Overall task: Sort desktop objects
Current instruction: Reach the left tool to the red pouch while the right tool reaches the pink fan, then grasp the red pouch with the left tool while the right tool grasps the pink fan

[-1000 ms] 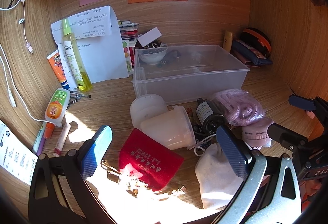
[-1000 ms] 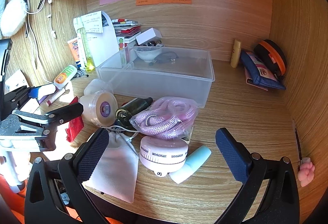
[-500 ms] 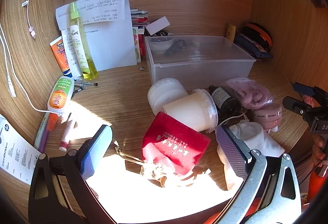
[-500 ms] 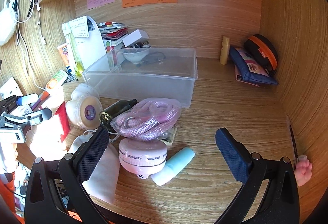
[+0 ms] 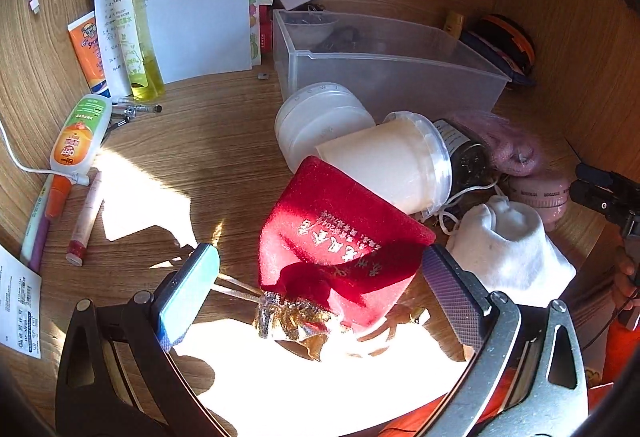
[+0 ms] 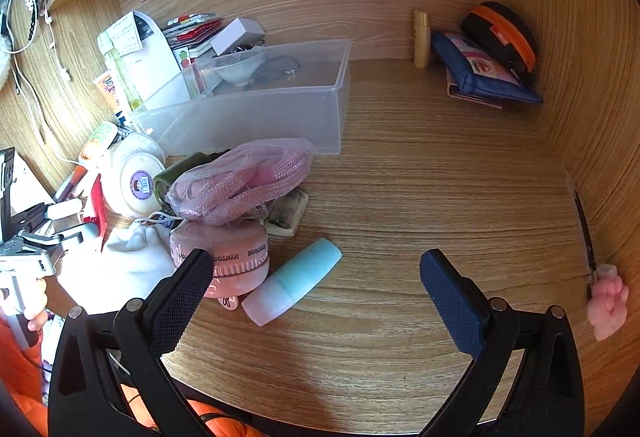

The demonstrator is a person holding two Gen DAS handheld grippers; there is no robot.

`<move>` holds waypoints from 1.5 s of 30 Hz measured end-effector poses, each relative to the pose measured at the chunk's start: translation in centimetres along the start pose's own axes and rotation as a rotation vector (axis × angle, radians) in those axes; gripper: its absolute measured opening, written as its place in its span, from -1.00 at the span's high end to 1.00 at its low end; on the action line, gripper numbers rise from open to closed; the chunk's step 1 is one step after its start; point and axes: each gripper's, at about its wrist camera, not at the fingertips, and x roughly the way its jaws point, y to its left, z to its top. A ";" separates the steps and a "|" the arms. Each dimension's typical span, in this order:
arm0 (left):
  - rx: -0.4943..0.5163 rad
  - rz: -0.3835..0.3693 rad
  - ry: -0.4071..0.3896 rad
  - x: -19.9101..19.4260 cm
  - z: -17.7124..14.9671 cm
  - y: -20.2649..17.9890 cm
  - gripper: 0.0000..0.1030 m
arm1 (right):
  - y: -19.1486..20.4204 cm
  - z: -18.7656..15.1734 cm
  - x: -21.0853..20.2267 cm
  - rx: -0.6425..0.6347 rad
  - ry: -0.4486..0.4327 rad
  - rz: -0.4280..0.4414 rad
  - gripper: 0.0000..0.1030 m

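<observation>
Left gripper (image 5: pixel 320 283) had closed in on red pouch (image 5: pixel 340 237), jaws wide. We judged: straddle pouch body, avoid tassel (image 5: pixel 288 317). Right gripper (image 6: pixel 316 277) wide, empty.

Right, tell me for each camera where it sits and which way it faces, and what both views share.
Left wrist: on the left gripper, looking down over its open fingers at the red pouch; the right gripper's dark frame shows at the right edge.
Right wrist: on the right gripper, facing the desk's back corner; its open fingers frame the mint tube; the person's hand shows at left.
Shared: clear plastic bin, white pouch.
</observation>
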 end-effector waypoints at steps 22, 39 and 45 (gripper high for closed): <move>0.032 0.053 -0.007 1.9 -0.4 -0.1 -0.27 | 5.0 0.4 3.7 -0.117 0.088 0.087 -0.55; -0.042 0.064 -0.069 -0.5 -0.4 2.0 0.21 | 5.2 0.2 3.3 -0.140 0.066 0.085 -0.21; -0.042 0.052 -0.120 -1.9 1.0 1.8 0.21 | 4.5 0.7 1.9 -0.136 0.035 0.066 -0.21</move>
